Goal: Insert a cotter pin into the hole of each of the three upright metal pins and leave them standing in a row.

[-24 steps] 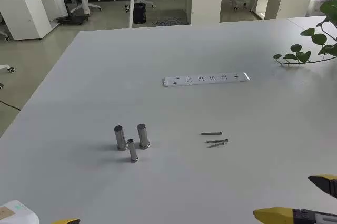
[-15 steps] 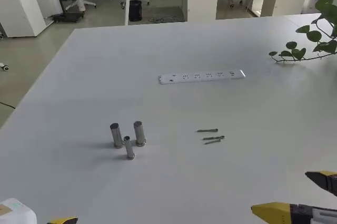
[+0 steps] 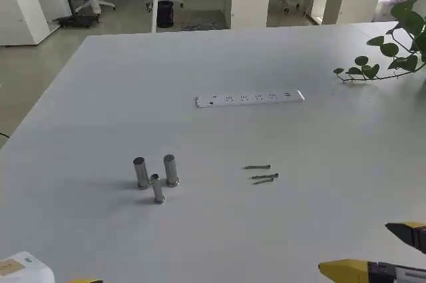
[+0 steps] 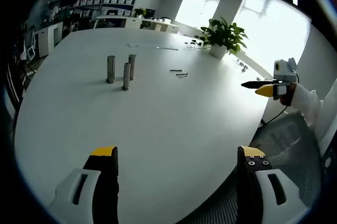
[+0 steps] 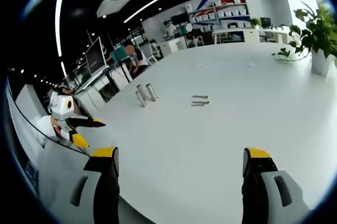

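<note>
The left tongs (image 4: 177, 153) stand wide apart, gripping nothing, over the near edge of the table (image 4: 174, 113). The right tongs (image 5: 180, 153) are spread just as wide and hold nothing. In the head view their yellow tips sit low at the near right.

A broad stretch of bare table lies between both tongs and the parts. Three pins (image 3: 171, 170) stand upright in a tight cluster left of centre, two behind and a shorter one in front. Whether they touch cannot be told. Three cotters (image 3: 265, 176) lie flat to the right, well apart from the pins, one alone and two just beside each other.

Farther back lies one white power strip (image 3: 249, 98), its markings too small to read. One plant (image 3: 393, 50) trails leaves over the far right edge.
</note>
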Tool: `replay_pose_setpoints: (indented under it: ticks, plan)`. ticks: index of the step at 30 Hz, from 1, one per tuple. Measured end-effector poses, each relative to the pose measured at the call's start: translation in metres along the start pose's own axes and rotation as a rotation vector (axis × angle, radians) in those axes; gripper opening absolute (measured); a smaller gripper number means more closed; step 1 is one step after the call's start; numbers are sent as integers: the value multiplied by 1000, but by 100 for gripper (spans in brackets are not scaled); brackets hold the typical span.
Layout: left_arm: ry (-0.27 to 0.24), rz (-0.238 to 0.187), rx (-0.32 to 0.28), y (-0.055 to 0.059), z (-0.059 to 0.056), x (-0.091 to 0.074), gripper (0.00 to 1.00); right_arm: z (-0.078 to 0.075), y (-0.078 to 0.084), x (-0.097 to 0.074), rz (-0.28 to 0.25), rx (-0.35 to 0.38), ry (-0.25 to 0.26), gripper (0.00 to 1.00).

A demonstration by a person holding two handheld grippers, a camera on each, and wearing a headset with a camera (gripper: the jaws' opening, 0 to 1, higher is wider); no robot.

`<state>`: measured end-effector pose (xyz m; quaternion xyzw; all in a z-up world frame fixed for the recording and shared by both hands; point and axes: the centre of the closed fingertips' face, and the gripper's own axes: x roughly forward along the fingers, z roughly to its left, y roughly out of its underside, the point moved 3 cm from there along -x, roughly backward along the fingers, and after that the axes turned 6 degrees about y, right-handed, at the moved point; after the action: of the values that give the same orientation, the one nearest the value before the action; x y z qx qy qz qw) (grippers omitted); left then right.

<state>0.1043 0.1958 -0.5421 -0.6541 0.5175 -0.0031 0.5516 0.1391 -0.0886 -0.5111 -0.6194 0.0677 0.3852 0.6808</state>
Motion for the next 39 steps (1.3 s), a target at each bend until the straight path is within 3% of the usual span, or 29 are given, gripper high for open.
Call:
replay_pose_setpoints:
  ticks: [3, 12, 30, 39]
  plan:
    - [19, -15, 34, -5, -3, 0, 94, 1, 2, 0, 9, -1, -1, 96]
    - [43, -25, 52, -15, -6, 2, 93, 1, 5, 2, 18, 3, -3, 96]
    - [20, -41, 33, -18, 4, -4, 93, 0, 4, 2, 14, 6, 1, 96]
    - [13, -27, 31, -18, 8, -6, 93, 1, 4, 3, 21, 5, -1, 95]
